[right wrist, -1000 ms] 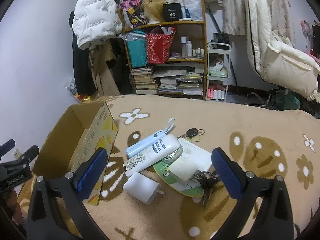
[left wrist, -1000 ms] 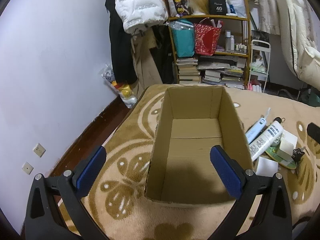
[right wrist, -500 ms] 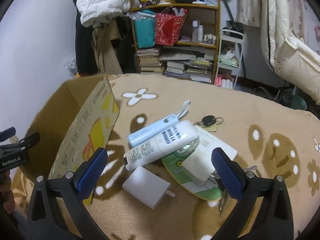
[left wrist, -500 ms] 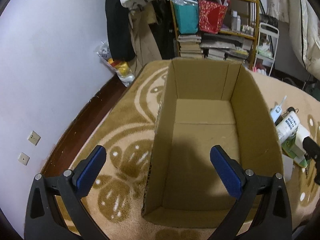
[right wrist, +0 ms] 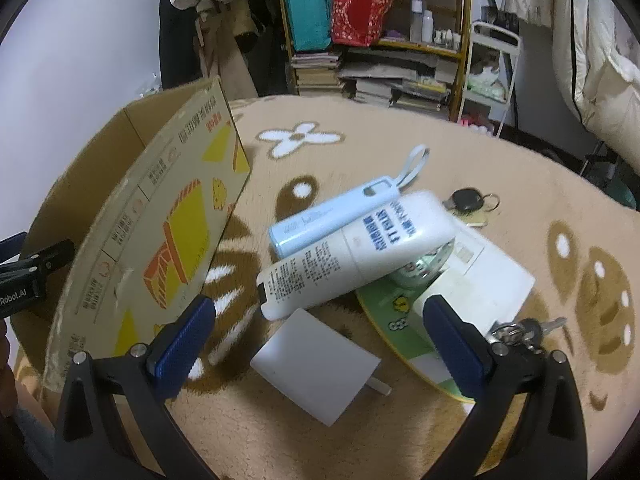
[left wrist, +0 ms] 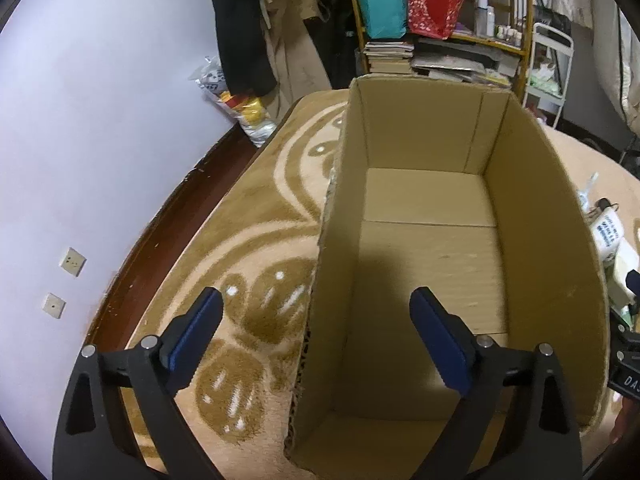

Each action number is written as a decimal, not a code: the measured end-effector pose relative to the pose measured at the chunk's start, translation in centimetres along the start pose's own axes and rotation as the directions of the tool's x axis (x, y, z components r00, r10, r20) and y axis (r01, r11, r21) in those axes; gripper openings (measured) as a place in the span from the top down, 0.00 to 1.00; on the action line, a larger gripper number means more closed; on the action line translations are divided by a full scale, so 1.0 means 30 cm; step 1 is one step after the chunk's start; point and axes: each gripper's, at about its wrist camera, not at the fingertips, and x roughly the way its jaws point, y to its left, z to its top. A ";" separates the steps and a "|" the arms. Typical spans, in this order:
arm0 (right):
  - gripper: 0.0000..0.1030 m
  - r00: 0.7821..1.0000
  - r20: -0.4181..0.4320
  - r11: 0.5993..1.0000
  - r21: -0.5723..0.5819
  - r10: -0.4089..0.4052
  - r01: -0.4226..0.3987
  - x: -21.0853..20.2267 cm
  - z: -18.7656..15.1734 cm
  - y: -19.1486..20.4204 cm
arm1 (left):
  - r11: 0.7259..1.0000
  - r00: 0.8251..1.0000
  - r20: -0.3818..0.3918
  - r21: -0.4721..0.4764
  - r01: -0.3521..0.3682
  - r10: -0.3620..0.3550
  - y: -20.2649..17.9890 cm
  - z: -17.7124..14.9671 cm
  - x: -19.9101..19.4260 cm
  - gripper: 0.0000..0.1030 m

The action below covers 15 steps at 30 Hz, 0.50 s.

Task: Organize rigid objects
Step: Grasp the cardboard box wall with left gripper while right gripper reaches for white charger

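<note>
- My left gripper (left wrist: 316,332) hangs with its blue pads spread wide apart and nothing between them; the left wall of the cardboard box (left wrist: 424,264) runs up between the two fingers.
- The box stands open-topped on the patterned rug (left wrist: 256,240), and its bare floor is in full view.
- My right gripper (right wrist: 318,334) is likewise spread wide and holds nothing; it hovers over a small heap of things on the rug, just to the right of the box (right wrist: 160,216).
- Nearest to it, between the fingers, lies a white charger block (right wrist: 314,364) with its prongs pointing right.
- Above the charger, a white tube with blue print (right wrist: 356,256) lies at a slant, and a pale blue case with a loop strap (right wrist: 332,216) rests touching its upper side.
- The tube's wide end overlaps a green disc (right wrist: 396,320) and a white card (right wrist: 492,276).
- A bunch of keys (right wrist: 524,330) lies just beside my right finger, and a black key fob (right wrist: 466,199) sits farther back.
- A cluttered bookshelf (right wrist: 384,40) stands behind the rug.
</note>
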 end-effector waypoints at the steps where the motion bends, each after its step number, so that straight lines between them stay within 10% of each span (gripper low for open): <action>1: 0.00 1.000 -0.007 1.000 -0.004 0.002 -0.002 0.008 -0.005 0.001 | 1.000 1.000 -0.004 0.001 -0.009 0.009 0.004 -0.001 0.006 0.09; 15: 0.06 0.995 -0.100 0.999 0.031 -0.024 0.027 0.085 -0.062 -0.025 | 0.999 0.997 -0.054 0.012 -0.053 0.054 0.001 -0.016 0.043 0.15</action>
